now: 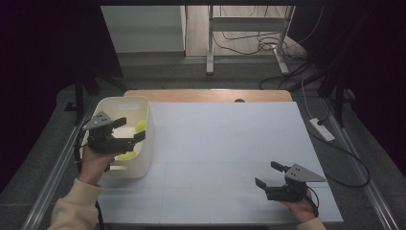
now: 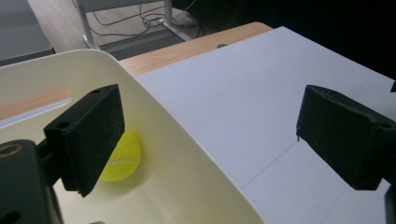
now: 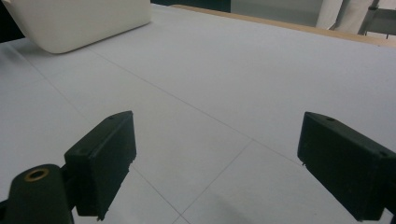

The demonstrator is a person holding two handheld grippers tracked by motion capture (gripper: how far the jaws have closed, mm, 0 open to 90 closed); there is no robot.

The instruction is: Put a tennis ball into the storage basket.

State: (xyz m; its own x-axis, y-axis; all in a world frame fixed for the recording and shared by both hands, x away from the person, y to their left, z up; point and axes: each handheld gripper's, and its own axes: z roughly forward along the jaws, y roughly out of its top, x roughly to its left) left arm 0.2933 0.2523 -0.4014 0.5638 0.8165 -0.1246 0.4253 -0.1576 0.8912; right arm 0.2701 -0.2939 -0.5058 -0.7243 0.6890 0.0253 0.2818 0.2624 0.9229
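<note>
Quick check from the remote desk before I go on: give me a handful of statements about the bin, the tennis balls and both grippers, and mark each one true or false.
1. The left gripper hangs over the white bin with its jaws apart. True.
2. The left gripper is clamped on a tennis ball. False: nothing is between its jaws; the tennis ball lies inside the bin, behind one jaw in the left gripper view.
3. The right gripper is open with nothing between its jaws. True.
4. The right gripper is over the bin. False: it is low over the white table sheet at the near right, far from the bin.
5. A tennis ball lies on the sheet outside the bin. False: the yellow balls seen are in the bin.
</note>
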